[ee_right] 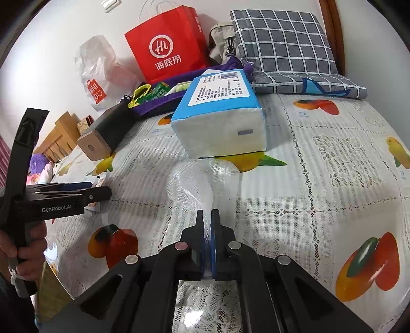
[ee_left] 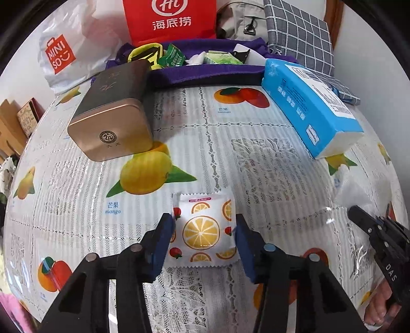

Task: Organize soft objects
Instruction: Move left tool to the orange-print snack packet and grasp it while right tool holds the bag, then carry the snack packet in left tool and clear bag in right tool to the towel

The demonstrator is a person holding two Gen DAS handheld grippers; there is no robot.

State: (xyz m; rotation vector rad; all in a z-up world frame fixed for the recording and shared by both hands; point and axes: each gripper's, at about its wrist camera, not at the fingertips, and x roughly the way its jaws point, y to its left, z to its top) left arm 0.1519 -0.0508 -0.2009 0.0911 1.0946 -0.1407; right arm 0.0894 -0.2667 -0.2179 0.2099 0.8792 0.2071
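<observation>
A small soft packet (ee_left: 202, 230) printed with orange slices and strawberries lies on the fruit-patterned tablecloth (ee_left: 230, 158). My left gripper (ee_left: 203, 220) straddles it, and both blue pads (ee_left: 161, 240) touch its sides. It also shows from the side in the right wrist view as the left gripper (ee_right: 98, 190), held by a hand. My right gripper (ee_right: 207, 214) is shut on a clear, net-textured plastic bag (ee_right: 200, 181), whose loose end billows up ahead of the fingers. In the left wrist view the right gripper (ee_left: 358, 215) and the clear bag (ee_left: 358, 189) appear at the right edge.
A gold tin (ee_left: 112, 128) lies at the left and a blue tissue pack (ee_left: 307, 102) at the right. Behind them sit a purple cloth bag (ee_left: 205, 74) with small items, a red paper bag (ee_left: 169, 20), a white Miniso bag (ee_left: 61, 56) and a checked cushion (ee_right: 282, 46).
</observation>
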